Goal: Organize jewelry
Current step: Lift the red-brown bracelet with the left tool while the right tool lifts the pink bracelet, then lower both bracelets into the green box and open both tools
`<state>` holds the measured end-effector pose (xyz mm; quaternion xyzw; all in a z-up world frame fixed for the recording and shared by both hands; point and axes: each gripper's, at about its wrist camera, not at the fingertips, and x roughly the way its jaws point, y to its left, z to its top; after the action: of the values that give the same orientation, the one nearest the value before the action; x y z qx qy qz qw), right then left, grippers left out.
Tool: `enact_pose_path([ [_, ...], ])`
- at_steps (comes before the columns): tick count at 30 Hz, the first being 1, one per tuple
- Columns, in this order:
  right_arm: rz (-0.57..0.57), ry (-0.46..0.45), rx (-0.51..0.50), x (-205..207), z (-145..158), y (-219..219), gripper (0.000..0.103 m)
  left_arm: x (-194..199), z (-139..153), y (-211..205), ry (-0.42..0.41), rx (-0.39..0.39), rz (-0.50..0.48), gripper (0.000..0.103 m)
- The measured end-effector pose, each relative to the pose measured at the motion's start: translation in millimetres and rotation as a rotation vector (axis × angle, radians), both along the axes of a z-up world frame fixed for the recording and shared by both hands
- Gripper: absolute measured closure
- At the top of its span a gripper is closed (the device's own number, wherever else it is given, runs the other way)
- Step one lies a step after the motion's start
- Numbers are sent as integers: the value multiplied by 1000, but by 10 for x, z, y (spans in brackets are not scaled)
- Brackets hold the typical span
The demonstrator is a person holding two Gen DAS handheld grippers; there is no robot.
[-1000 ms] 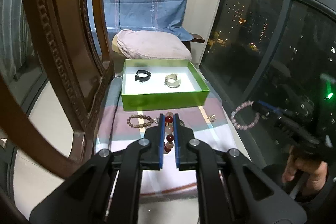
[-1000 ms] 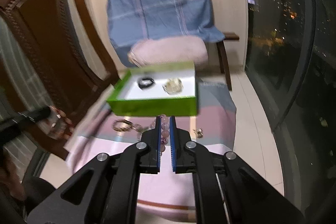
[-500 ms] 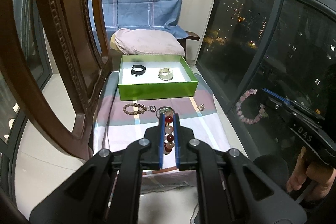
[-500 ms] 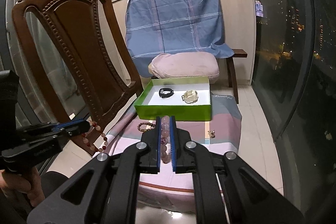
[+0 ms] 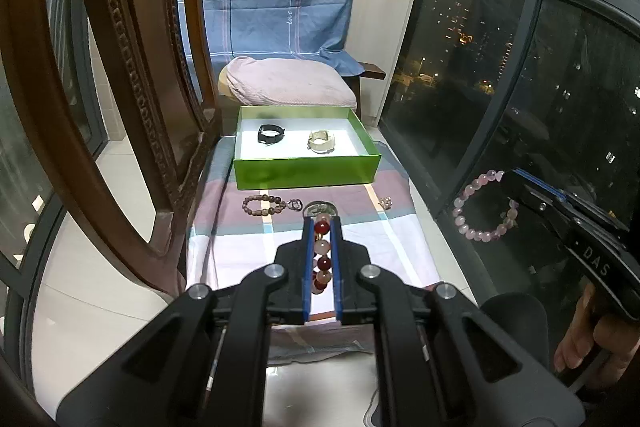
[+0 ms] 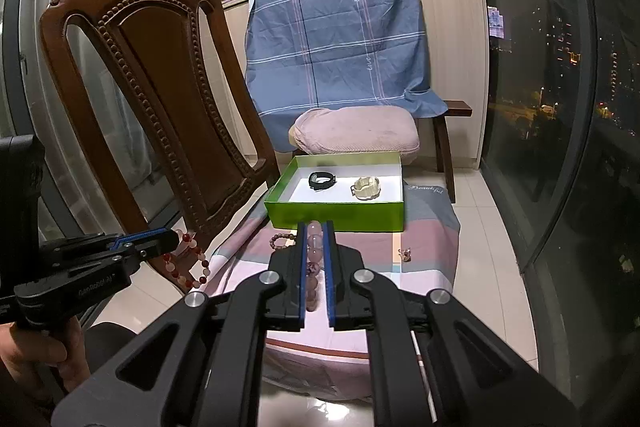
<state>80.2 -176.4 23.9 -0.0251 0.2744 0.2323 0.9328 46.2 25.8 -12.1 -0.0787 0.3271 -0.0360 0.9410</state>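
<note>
My left gripper (image 5: 322,223) is shut on a red and white bead bracelet (image 5: 322,255), which also shows hanging in the right wrist view (image 6: 188,259). My right gripper (image 6: 315,227) is shut on a pink bead bracelet (image 6: 314,247), which also shows in the left wrist view (image 5: 480,207). Both are held in the air, well back from a green box (image 5: 306,173) that holds a black band (image 5: 270,135) and a cream bracelet (image 5: 322,141). A brown bead bracelet (image 5: 262,205), a small ring (image 5: 295,204) and a small charm (image 5: 386,202) lie on the striped cloth (image 5: 248,243).
A carved wooden chair (image 6: 160,95) stands on the left. A pink cushion (image 6: 356,131) and a blue checked sheet (image 6: 340,43) are behind the box. Dark glass windows (image 6: 560,107) run along the right. The floor is tiled.
Both grippers have pulled back and up from the cloth, each with its bracelet held. The box and the table look smaller and farther away.
</note>
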Motion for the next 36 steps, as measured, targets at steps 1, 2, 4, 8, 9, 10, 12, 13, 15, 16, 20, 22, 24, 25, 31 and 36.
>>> enact_pose_path([
  [1, 1, 1, 0, -4, -2, 0, 95, -1, 0, -1, 0, 0, 1, 95],
  [2, 1, 3, 0, -5, -4, -1, 95, 0, -3, -2, 1, 1, 1, 95],
  [4, 1, 3, -1, 0, 1, -3, 95, 2, -10, -4, 2, 3, 2, 95],
  [8, -2, 6, -1, 2, -16, -24, 95, 11, -27, -5, 6, 5, 3, 95],
  [9, -2, 7, -3, 9, -23, -25, 95, 14, -26, -8, 6, 5, 3, 95],
  [10, -2, 10, -3, 16, -29, -24, 95, 19, -27, -9, 7, 6, 3, 95],
  [12, -4, 12, -3, 27, -41, -23, 95, 23, -32, -5, 8, 4, 4, 95],
  [13, -4, 15, -4, 35, -49, -21, 95, 24, -29, -11, 9, 5, 4, 95],
  [15, -5, 17, -6, 44, -67, -17, 95, 36, -39, -11, 12, 5, 6, 95],
  [16, -5, 20, -6, 56, -79, -17, 95, 47, -47, -10, 14, 5, 5, 95],
  [20, -10, 30, -7, 110, -128, -14, 95, 97, -72, -18, 25, 5, 4, 95],
  [22, -11, 37, -8, 138, -155, -14, 95, 130, -96, -30, 32, 6, 3, 95],
  [24, -11, 45, -8, 183, -189, -5, 95, 181, -120, -32, 40, 5, 3, 95],
  [25, -11, 47, -9, 209, -199, -2, 95, 213, -129, -30, 43, 6, 2, 95],
  [31, -6, 59, 3, 550, -202, 15, 95, 576, 1, 30, 28, 18, -8, 95],
  [36, -7, 14, 5, 1076, -36, 88, 95, 1177, 197, 137, -3, 26, -8, 95],
])
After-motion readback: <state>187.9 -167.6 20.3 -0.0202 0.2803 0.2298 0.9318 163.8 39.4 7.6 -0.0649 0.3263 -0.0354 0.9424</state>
